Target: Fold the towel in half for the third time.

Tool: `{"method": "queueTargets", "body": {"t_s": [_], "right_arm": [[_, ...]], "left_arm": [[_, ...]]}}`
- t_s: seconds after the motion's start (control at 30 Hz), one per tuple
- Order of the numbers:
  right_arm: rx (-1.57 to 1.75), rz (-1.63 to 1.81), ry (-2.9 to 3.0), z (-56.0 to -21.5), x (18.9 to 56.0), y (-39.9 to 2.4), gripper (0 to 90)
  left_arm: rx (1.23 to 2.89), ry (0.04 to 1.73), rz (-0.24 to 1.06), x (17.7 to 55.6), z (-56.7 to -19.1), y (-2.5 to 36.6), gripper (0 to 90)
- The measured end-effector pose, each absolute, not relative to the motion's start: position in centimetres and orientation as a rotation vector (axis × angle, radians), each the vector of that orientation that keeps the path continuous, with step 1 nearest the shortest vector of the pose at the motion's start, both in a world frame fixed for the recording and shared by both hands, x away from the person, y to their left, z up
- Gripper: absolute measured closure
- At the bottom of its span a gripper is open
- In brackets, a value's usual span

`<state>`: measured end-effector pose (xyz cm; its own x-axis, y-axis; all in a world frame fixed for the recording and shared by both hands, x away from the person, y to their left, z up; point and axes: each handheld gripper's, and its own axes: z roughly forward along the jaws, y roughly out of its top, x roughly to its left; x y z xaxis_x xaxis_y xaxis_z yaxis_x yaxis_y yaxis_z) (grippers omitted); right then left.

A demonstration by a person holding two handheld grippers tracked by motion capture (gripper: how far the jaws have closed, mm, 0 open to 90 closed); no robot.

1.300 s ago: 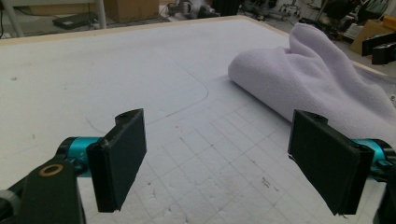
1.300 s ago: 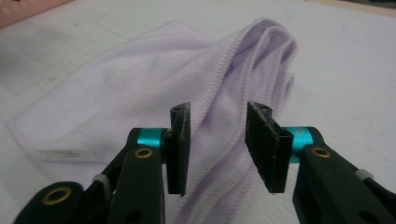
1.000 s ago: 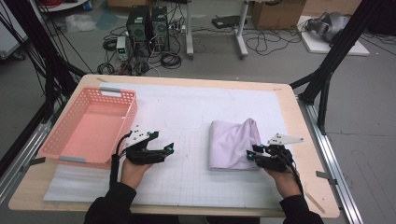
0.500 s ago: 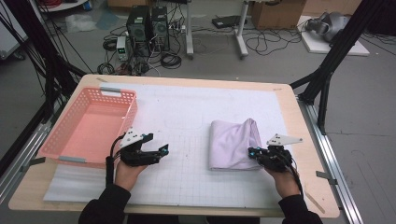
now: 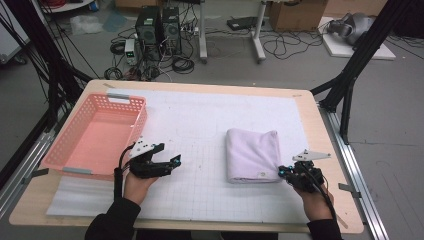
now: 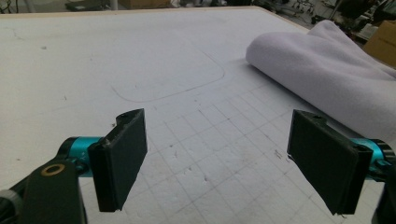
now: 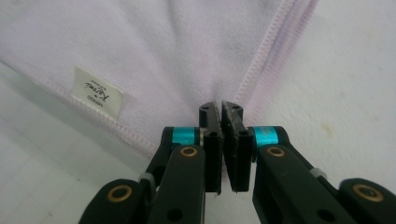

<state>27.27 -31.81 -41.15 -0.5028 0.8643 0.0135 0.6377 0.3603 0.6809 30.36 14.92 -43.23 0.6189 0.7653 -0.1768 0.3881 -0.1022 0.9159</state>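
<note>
A folded lilac towel [image 5: 252, 155] lies on the white gridded mat, right of centre. My right gripper [image 5: 282, 171] is at the towel's near right corner. In the right gripper view its jaws [image 7: 220, 109] are shut on the hemmed edge of the towel [image 7: 163, 46], beside a small white label [image 7: 98, 91]. My left gripper [image 5: 167, 162] rests low over the mat, left of the towel and well apart from it. Its pads [image 6: 119, 158] stand wide open with nothing between them, and the towel [image 6: 336, 70] shows far off at the upper right.
A pink plastic basket [image 5: 142, 117] stands at the table's left, close behind my left hand. The white mat [image 5: 200, 120] spreads over most of the wooden table. Computers, cables and black frame legs stand on the floor beyond the far edge.
My right gripper's jaws have closed on the towel's near right corner and the hand has shifted slightly right. The left gripper stays put, open.
</note>
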Motion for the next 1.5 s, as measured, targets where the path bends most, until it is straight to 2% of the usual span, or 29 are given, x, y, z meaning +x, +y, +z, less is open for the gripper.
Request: {"method": "queueTargets", "body": {"t_s": [0.1, 0.2, 0.27, 0.47, 0.73, 0.87, 0.93, 1.07, 1.1, 1.2, 1.3, 1.33, 1.37, 1.43, 1.5], "right_arm": [[1.384, 0.905, 2.305, -41.6, 27.4, -32.1, 84.4], [1.382, 0.952, 2.249, -40.5, 27.5, -32.4, 66.4], [1.339, 1.05, 2.176, -39.4, 27.9, -32.6, 60.8], [1.187, 1.14, 2.137, -38.6, 31.8, -30.8, 52.6], [1.152, 1.044, 2.215, -39.9, 38.2, -27.1, 50.8], [1.16, 0.918, 2.277, -41.1, 40.3, -25.9, 53.8], [1.168, 0.875, 2.295, -41.7, 41.0, -25.2, 60.4], [1.141, 0.838, 2.295, -42.3, 41.8, -23.9, 86.2], [1.114, 0.825, 2.285, -42.4, 41.8, -23.5, 87.4], [1.07, 0.969, 2.262, -42.2, 41.7, -22.7, 88.0], [1.032, 0.973, 2.255, -42.2, 41.7, -22.4, 85.7], [1.056, 0.975, 2.235, -42.2, 41.7, -22.7, 76.3], [1.087, 0.966, 2.187, -42.0, 41.6, -23.1, 63.2], [1.172, 0.952, 2.119, -41.4, 41.3, -24.3, 63.4], [1.203, 0.942, 2.072, -41.0, 40.6, -25.8, 67.8]], "left_arm": [[1.716, 0.954, 0.416, 30.3, -43.2, 14.9, 20.3], [1.71, 0.961, 0.42, 30.3, -43.2, 14.9, 20.3], [1.715, 0.96, 0.419, 30.4, -43.2, 14.9, 20.3], [1.714, 0.961, 0.408, 30.4, -43.3, 14.9, 20.3], [1.718, 0.958, 0.397, 30.5, -43.4, 14.7, 20.3], [1.724, 0.953, 0.391, 30.5, -43.4, 14.6, 20.3], [1.721, 0.956, 0.389, 30.6, -43.5, 14.5, 20.3], [1.729, 0.953, 0.384, 30.6, -43.5, 14.5, 20.3], [1.729, 0.952, 0.382, 30.6, -43.6, 14.5, 20.3], [1.727, 0.955, 0.382, 30.6, -43.6, 14.4, 20.3], [1.727, 0.956, 0.38, 30.6, -43.5, 14.4, 20.3], [1.726, 0.955, 0.379, 30.6, -43.5, 14.4, 20.3], [1.73, 0.952, 0.382, 30.6, -43.5, 14.4, 20.3], [1.726, 0.959, 0.38, 30.6, -43.5, 14.4, 20.3], [1.728, 0.959, 0.381, 30.6, -43.5, 14.4, 20.3]]}}
